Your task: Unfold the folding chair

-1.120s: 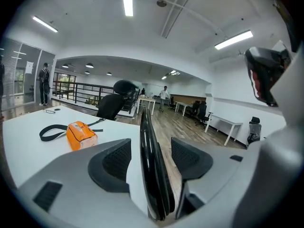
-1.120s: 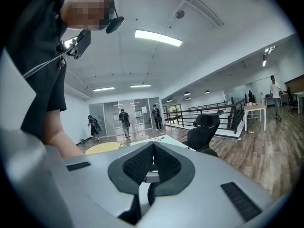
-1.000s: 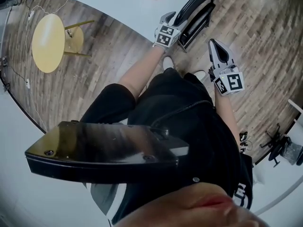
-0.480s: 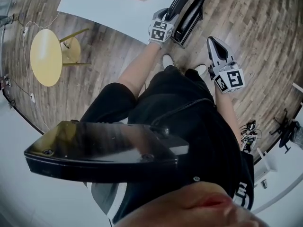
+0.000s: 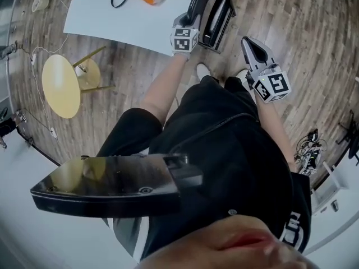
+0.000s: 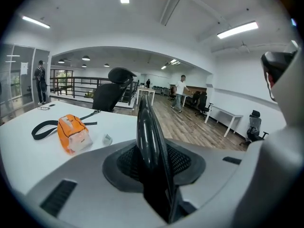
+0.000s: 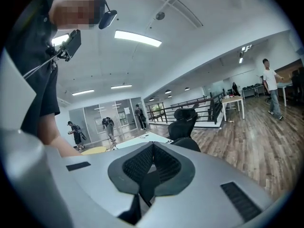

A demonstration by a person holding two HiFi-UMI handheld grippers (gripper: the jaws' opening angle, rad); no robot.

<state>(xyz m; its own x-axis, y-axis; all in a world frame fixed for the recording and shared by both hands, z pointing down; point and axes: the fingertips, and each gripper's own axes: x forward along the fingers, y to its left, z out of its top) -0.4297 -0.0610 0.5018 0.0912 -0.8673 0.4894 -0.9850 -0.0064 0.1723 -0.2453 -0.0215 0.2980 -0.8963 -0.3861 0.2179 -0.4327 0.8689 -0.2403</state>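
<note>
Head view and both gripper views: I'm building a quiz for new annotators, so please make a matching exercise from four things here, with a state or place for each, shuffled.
Things:
1. left gripper
2. right gripper
3. orange pouch
4. yellow round stool

States or places:
A. lying on the white table
B. jaws together, nothing between them
C. standing on the wooden floor
D. clamped on the edge of the black folding chair

Pairs: 1-D, 2-B, 3-A, 4-C.

The left gripper's jaws have just been closing, with the chair's edge between them.
</note>
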